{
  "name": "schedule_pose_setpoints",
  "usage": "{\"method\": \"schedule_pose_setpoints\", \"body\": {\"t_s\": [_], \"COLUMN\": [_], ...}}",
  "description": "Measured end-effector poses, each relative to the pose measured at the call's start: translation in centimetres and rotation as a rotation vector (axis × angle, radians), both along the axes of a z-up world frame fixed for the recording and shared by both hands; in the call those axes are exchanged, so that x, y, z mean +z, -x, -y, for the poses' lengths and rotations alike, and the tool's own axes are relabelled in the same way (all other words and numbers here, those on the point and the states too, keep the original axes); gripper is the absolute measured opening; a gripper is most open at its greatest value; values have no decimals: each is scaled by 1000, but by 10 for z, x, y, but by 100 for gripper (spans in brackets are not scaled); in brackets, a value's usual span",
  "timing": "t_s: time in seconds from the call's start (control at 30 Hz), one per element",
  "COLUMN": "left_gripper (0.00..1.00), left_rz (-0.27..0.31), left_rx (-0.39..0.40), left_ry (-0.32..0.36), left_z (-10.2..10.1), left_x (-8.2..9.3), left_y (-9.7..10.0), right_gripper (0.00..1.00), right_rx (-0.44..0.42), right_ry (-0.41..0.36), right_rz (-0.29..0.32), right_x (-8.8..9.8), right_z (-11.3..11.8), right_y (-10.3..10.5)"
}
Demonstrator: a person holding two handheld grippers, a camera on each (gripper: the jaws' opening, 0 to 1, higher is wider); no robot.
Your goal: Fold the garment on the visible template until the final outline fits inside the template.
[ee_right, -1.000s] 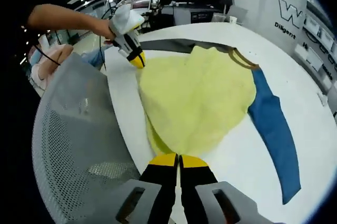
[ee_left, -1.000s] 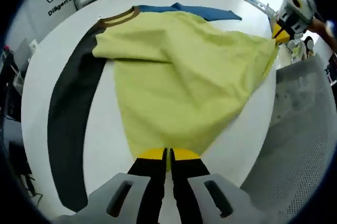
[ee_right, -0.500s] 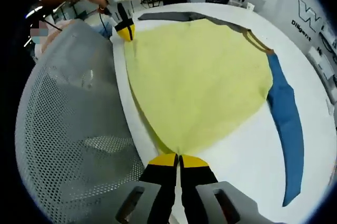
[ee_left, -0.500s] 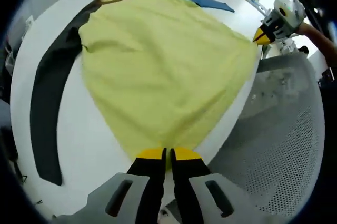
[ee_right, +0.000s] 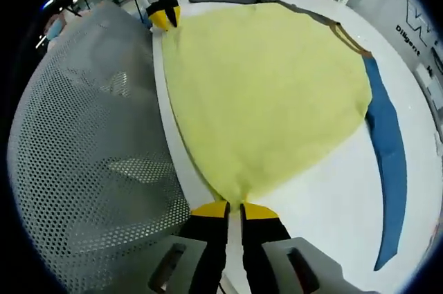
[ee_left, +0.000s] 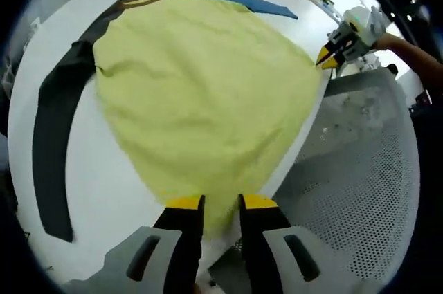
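Now the left gripper point(ee_left: 220, 203) has its jaws parted around the hem of the yellow garment point(ee_left: 201, 93); the right gripper point(ee_right: 234, 207) pinches the other hem corner; the garment lies flat on the white table point(ee_right: 332, 190), beside the mesh chair point(ee_right: 83, 135).

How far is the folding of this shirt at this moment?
Done: the yellow shirt lies spread flat on the white table, dark sleeve and blue sleeve stretched out. In hand: the left gripper stands open at the hem; the right gripper pinches its corner. Left: no fold shows yet.
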State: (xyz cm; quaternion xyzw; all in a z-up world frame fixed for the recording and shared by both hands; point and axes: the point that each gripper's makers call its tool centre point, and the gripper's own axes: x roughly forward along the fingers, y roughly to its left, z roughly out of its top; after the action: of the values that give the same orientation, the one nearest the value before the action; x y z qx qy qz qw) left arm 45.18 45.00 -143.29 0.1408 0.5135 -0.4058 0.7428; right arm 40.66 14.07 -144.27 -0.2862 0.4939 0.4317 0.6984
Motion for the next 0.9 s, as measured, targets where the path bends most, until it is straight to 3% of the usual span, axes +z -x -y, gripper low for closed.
{"method": "schedule_pose_setpoints", "body": {"t_s": [0.1,0.23,0.33,0.43,0.63,0.9], "left_gripper": [28,35,43,48,55,58], "left_rz": [95,238,301,328,258,148], "left_rx": [42,119,181,215,320,418], "left_ry": [31,28,-6,-49,-68,-70], "left_z": [-8,-34,-60,-82,-115,-135], "left_x": [13,24,25,23,5,-12], "left_y": [-21,-53,-73,-84,-93,-87], "right_gripper": [9,13,15,15,17,18], "right_rx": [-26,-63,-76,-82,-127,-169], "right_ry": [-42,-98,-125,-153,-174,-176], "right_rz": [21,41,54,64,78,87], "right_x": [8,21,30,41,47,48], "right_z": [-4,-10,-12,-12,-5,-1], "right_y": [-6,-15,-19,-20,-27,-32]}}
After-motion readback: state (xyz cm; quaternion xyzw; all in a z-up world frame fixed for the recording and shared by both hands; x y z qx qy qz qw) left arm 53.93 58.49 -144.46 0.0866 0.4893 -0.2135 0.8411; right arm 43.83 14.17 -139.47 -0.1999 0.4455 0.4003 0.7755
